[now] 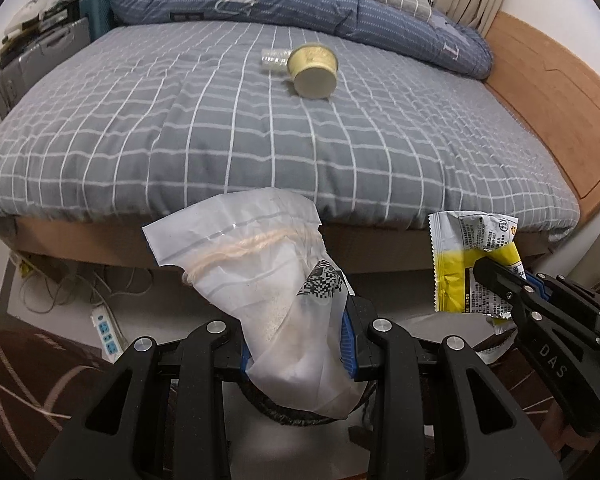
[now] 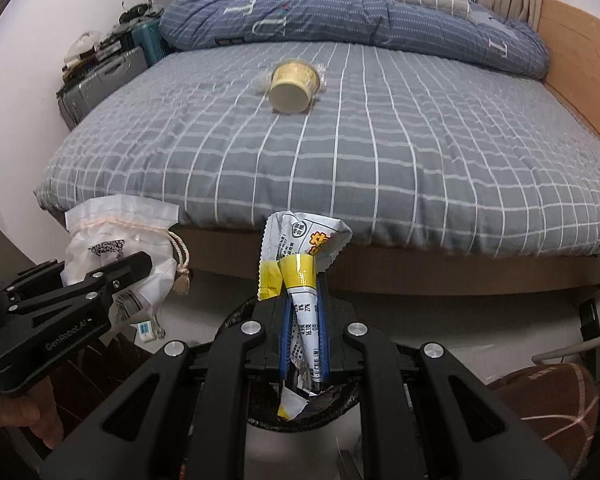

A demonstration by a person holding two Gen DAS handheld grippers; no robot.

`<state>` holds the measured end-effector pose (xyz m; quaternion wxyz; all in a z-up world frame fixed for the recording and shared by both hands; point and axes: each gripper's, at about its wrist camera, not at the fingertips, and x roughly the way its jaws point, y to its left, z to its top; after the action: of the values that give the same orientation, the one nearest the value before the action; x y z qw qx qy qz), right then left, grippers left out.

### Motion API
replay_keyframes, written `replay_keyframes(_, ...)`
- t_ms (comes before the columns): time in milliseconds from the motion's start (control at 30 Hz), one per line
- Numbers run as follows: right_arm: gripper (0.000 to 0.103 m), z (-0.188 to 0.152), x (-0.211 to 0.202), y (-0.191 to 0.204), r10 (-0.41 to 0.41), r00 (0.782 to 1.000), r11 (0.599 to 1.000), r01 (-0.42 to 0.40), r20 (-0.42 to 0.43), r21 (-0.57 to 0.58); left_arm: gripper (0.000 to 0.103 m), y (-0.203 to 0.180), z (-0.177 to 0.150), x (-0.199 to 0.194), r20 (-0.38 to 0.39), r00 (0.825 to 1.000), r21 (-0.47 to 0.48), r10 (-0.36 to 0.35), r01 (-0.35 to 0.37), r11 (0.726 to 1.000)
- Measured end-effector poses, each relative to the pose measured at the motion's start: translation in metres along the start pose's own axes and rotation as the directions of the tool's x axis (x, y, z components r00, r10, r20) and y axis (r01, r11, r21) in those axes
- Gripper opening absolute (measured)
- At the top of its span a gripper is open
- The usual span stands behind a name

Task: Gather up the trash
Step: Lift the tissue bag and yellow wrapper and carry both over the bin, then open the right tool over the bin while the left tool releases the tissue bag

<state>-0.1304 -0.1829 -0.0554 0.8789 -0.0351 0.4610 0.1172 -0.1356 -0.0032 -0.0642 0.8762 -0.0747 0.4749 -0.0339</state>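
Right now I'm pinching the white drawstring bag [image 1: 272,280] in the left gripper [image 1: 296,344] jaws and the yellow snack wrapper [image 2: 300,280] in the right gripper [image 2: 304,344] jaws over the dark bin [image 2: 300,412] below the bed's [image 1: 260,140] near edge, risking either fluttering past its rim.

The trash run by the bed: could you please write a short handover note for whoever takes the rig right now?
Left claw: shut on the white drawstring bag.
Right claw: shut on the yellow-and-white snack wrapper.
Both are held in front of the bed's foot, above a dark round bin on the floor.
Done: two pieces picked up.
Left: drop both into the bin, then fetch the yellow cup lying on its side and the clear plastic piece beside it on the checked bedspread.
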Motion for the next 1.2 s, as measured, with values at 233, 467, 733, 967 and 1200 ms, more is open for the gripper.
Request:
replay_keyframes(233,0.01,-0.023,0.036,0.0,0.001,0.996,1.0,-0.002,-0.088,-0.013,0.031,0.008,-0.02,0.03,-0.049,0.999,-0.004,0.002,-0.002,1.0)
replay_keyframes(467,0.01,-0.041,0.085,-0.005,0.039,0.979,0.999,-0.036,-0.201,0.02,0.031,0.02,-0.03,0.068,-0.114,0.993,-0.03,-0.01,0.006,1.0)
replay_keyframes(733,0.012,-0.046,0.13,0.003,0.04,0.959,0.999,-0.04,-0.281,0.004,0.031,0.035,-0.032,0.105,-0.171,0.985,-0.036,0.016,-0.023,0.999)
replay_keyframes(967,0.027,-0.043,0.153,0.018,0.056,0.951,0.998,-0.065,-0.305,-0.021,0.031,0.054,-0.038,0.117,-0.197,0.98,-0.061,0.037,-0.05,0.997)
replay_keyframes(1200,0.057,-0.044,0.151,0.024,0.042,0.959,0.998,-0.056,-0.281,-0.041,0.031,0.057,-0.041,0.119,-0.207,0.978,-0.065,0.039,-0.053,0.996)
